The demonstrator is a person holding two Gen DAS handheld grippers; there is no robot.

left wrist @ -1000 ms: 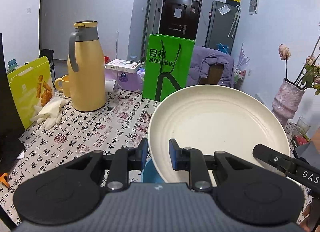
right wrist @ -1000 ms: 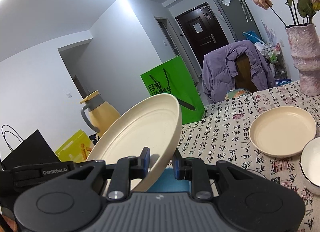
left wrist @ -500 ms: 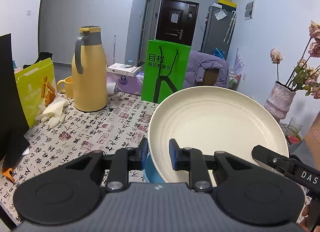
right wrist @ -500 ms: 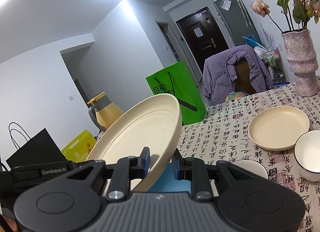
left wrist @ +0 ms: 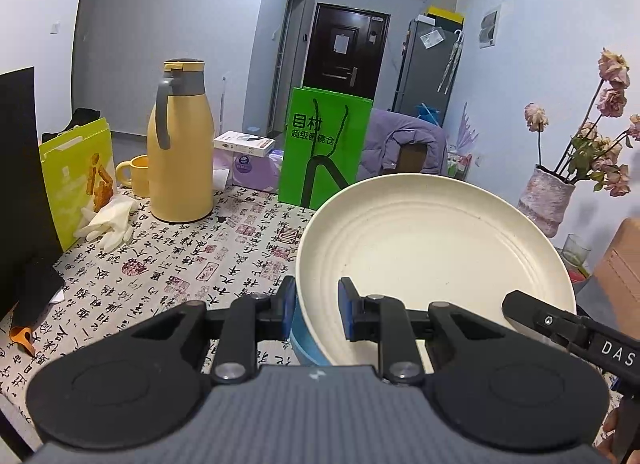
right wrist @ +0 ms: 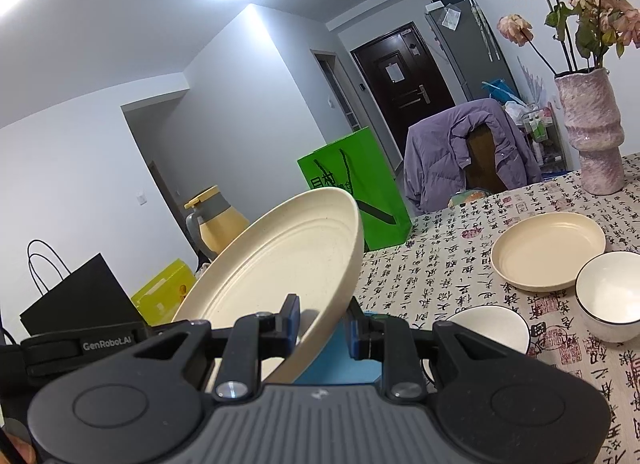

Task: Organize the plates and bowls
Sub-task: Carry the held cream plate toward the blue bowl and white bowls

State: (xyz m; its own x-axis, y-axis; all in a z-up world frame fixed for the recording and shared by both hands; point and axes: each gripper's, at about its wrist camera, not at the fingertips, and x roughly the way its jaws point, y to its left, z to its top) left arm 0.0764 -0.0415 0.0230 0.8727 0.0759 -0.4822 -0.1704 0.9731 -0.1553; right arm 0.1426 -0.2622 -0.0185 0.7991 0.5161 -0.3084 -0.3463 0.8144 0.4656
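**Big plate carried on two rim grips, low over the other dishes**

Both tools are clamped on the rim of the large cream plate [left wrist: 432, 260]: the left tool [left wrist: 316, 310] on one edge, the right tool [right wrist: 323, 326] on another. It hangs tilted above the counter [left wrist: 168, 260].

With grips that thin, a twist between the hands could lever the rim free. Lowered carelessly, it could clip the small plate [right wrist: 548, 250] or the white bowls [right wrist: 610, 296] nearby.

Something blue [right wrist: 340, 360] sits under the plate; I cannot tell what. The plate's underside and the counter directly below it are hidden.
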